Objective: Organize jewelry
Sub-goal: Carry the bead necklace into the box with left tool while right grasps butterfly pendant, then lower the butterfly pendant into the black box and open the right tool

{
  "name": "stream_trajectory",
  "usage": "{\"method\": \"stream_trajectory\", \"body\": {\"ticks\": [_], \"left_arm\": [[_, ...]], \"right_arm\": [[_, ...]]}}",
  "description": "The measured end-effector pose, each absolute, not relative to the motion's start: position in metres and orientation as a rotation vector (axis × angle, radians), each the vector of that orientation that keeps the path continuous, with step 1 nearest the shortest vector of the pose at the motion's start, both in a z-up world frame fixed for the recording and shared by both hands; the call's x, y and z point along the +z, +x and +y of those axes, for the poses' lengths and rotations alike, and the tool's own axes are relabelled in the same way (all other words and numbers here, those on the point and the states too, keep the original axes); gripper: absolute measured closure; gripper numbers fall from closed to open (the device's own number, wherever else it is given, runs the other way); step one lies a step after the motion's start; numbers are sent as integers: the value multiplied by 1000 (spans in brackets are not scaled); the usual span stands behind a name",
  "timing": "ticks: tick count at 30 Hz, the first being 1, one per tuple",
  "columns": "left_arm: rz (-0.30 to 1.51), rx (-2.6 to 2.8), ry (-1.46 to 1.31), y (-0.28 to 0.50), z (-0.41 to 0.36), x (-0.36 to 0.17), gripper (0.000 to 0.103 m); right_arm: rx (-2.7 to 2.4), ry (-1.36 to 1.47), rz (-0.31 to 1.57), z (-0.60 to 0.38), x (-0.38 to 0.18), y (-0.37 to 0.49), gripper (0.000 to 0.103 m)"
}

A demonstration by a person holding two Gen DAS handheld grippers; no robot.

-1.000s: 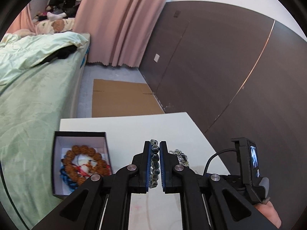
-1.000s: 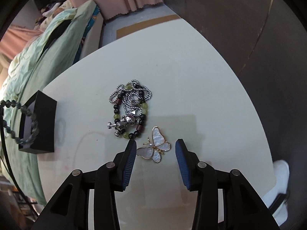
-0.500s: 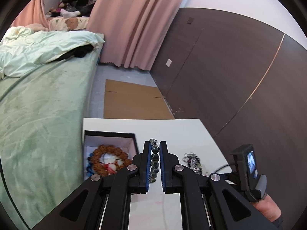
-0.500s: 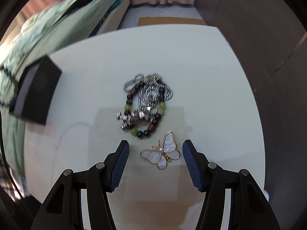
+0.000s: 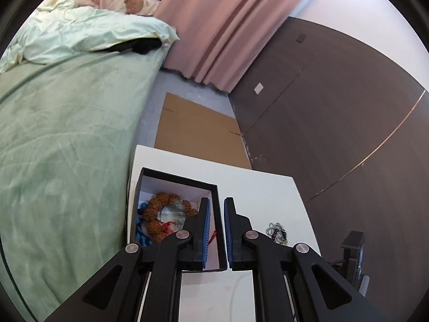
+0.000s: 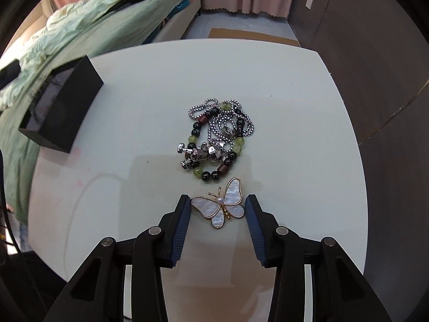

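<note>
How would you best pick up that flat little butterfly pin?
Come straight down and pinch the butterfly brooch across its two outer wing edges. It lies flat on the table, and the right gripper already has an open finger beside each wing.

At left in the left wrist view we see a bed under a pale green blanket (image 5: 61, 139), with pink pleated curtains (image 5: 222, 32) upper centre. A flat brown cardboard sheet (image 5: 195, 134) lies on the grey floor beyond the white worktop (image 5: 254, 187), and dark brown wall panels (image 5: 348, 112) fill the right.
</note>
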State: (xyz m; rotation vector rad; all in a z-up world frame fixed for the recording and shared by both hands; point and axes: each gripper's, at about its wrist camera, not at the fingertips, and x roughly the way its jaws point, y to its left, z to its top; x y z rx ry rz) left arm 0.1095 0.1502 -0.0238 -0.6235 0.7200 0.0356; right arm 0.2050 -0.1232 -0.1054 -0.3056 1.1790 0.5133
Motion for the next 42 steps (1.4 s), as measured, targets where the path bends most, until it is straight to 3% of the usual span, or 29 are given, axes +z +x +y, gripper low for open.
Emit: {"method": "stream_trajectory", "body": {"ticks": [1, 2, 3, 5, 14, 26, 30, 40, 41, 42], "left_arm": [[723, 41, -621, 110, 151, -24, 86], [724, 45, -619, 110, 150, -23, 68], [720, 50, -620, 110, 151, -23, 43], [680, 65, -630, 105, 152, -20, 24], [679, 112, -635, 100, 160, -17, 23], [611, 233, -647, 87, 196, -8, 17], [597, 262, -646, 82, 206, -7, 5], [623, 284, -660, 78, 223, -12, 2], [622, 285, -658, 78, 223, -12, 2], [625, 284, -655, 78, 222, -12, 2]], "right_arm": [[514, -294, 1176, -125, -104, 206, 60], [517, -268, 1169, -128, -100, 206, 60], [522, -246, 1162, -131, -96, 208, 60], [538, -206, 1141, -133, -88, 207, 60], [703, 4, 1004, -104, -39, 208, 60], [915, 58, 985, -17, -11, 213, 60], [964, 65, 1002, 7, -15, 214, 60], [1024, 95, 1062, 46, -39, 216, 60], [1029, 96, 1075, 48, -41, 216, 58], [1034, 99, 1086, 48, -43, 216, 50]]}}
